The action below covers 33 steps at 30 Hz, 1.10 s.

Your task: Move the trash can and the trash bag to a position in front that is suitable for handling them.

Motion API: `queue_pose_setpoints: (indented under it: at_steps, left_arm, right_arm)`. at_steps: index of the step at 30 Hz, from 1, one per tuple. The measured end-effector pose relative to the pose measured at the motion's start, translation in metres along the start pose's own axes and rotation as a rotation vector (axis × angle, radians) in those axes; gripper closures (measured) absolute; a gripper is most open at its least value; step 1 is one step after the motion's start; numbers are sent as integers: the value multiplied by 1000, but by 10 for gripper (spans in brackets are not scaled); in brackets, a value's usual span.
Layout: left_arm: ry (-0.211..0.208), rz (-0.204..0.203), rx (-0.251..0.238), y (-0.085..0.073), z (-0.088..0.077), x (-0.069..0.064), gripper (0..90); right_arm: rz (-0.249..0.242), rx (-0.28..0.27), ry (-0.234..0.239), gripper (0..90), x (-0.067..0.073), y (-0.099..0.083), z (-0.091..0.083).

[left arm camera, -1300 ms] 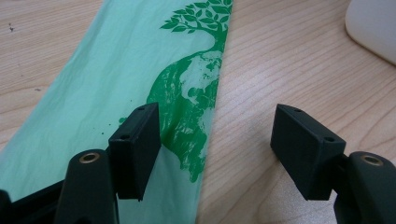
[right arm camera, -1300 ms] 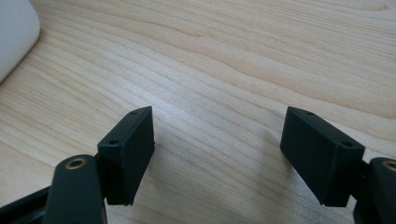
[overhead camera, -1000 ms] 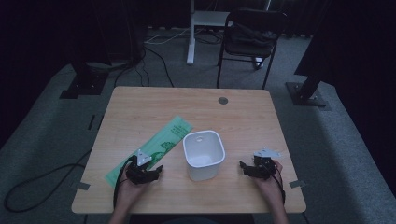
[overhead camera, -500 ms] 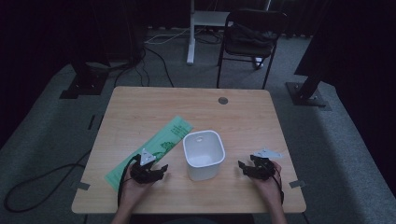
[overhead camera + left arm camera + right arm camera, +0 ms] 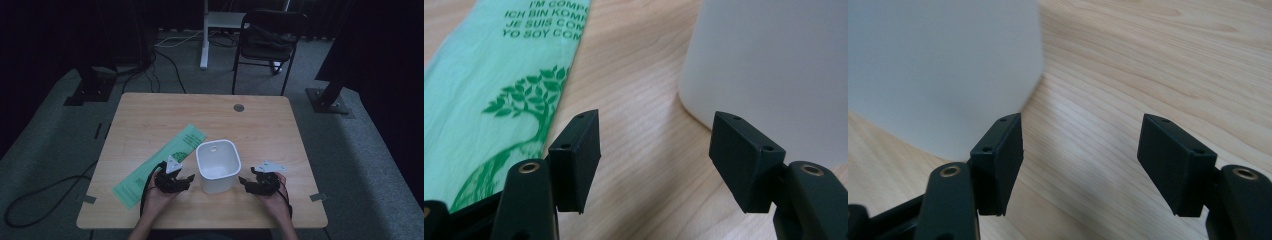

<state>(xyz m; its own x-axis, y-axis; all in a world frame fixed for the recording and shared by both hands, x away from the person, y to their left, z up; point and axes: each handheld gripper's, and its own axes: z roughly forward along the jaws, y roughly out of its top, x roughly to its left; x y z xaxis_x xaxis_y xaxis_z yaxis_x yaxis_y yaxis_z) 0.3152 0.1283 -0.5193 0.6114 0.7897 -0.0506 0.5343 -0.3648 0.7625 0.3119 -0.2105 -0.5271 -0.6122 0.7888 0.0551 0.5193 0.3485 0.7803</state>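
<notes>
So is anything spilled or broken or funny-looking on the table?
Nothing stands out. The white bin stands upright and looks empty, with no spill around it. The green bag lies flat and slanted beside it, not torn as far as I can see. The left gripper and right gripper wait open on either side, holding nothing.

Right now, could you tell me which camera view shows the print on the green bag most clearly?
The left gripper view: the green bag lies close, with its tree picture and lines of lettering readable. The high view shows the whole bag flat on the table, left of the white bin, its print just a dark smudge.
</notes>
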Motion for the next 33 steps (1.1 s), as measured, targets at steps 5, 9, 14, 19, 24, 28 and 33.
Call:
queue_pose_setpoints:
  at_steps: [5,9,14,19,24,28,33]
  left_arm:
    - [1,-4,0,4,4,3,380]
    - [-2,-7,-4,5,8,8,381]
    - [-9,-25,-17,10,10,11,394]
    - [16,-33,-19,16,13,15,415]
    - [21,-31,-20,21,18,18,417]
    - [29,-33,-17,24,20,17,425]
    - [47,-43,-15,27,25,18,436]
  right_arm:
    - [-15,-14,19,341,7,5,2]
    - [1,-26,45,356,11,11,7]
    - [-12,-27,56,356,18,17,15]
    - [-22,-24,56,359,22,20,20]
    - [-4,-7,45,363,15,23,29]
    - [6,-6,35,363,10,26,33]
    - [22,-3,31,372,3,32,39]
